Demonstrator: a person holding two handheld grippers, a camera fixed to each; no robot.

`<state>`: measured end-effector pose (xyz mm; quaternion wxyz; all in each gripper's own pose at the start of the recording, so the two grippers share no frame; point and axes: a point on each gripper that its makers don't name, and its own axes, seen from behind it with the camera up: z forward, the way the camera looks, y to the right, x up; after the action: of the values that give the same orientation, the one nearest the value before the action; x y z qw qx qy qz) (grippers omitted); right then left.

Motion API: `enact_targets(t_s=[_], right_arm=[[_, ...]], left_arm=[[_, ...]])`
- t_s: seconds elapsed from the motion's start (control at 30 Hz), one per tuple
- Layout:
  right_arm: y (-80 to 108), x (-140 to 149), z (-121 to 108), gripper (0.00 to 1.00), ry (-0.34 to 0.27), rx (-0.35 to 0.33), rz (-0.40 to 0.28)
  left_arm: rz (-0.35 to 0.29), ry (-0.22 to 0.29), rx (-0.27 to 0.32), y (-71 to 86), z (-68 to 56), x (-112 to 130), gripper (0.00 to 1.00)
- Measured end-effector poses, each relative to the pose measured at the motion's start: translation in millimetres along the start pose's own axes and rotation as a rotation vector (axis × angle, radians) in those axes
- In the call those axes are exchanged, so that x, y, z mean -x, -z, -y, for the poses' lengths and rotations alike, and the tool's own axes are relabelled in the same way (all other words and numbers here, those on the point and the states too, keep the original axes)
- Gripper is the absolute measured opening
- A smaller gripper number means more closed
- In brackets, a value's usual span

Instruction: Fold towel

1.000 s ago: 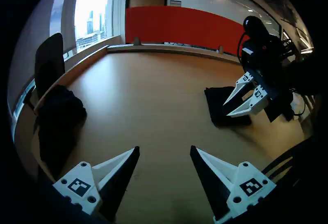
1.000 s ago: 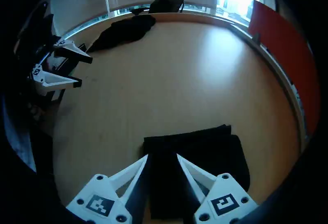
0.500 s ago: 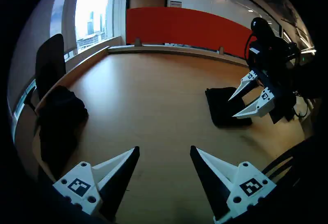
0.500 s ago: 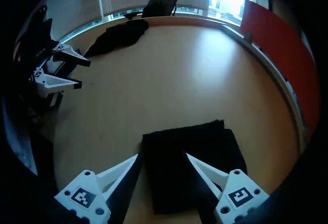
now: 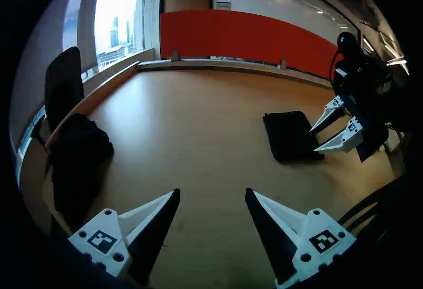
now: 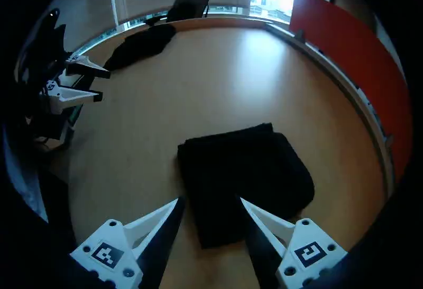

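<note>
A dark towel (image 6: 243, 175) lies folded into a compact rectangle on the wooden table (image 6: 211, 82). In the right gripper view my right gripper (image 6: 210, 204) is open, its tips just short of the towel's near edge, holding nothing. In the left gripper view the same folded towel (image 5: 288, 135) rests at the right, with the right gripper (image 5: 317, 140) hovering at its right side. My left gripper (image 5: 211, 196) is open over bare table, well away from the towel. It also appears at the far left of the right gripper view as the left gripper (image 6: 103, 84).
A heap of dark cloth (image 5: 76, 151) lies at the table's left edge, beside a dark office chair (image 5: 61, 85). A red partition (image 5: 243, 32) runs along the table's far side. The heap of dark cloth (image 6: 140, 45) and the chair (image 6: 190, 0) sit far off in the right gripper view.
My right gripper opened, let go of the towel and drew back from it; the towel now lies flat. My left gripper has stayed put.
</note>
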<state>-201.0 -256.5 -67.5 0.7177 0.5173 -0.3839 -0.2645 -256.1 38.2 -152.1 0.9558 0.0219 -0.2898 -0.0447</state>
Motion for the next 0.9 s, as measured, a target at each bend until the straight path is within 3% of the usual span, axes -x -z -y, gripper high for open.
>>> enact_targets(t_s=[0.3,0.73,0.9], right_arm=[[13.7,25,-1,0.71,-0.035,0.034,0.018],[13.4,53,4,0.71,-0.076,0.064,0.05],[12.2,55,5,0.64,-0.098,0.067,0.05]], left_arm=[[0.002,-0.011,0.005,2.6,-0.3,1,0.91],[0.003,-0.024,0.01,3.3,-2.2,2,0.91],[0.004,-0.023,0.011,3.7,-2.2,2,0.91]])
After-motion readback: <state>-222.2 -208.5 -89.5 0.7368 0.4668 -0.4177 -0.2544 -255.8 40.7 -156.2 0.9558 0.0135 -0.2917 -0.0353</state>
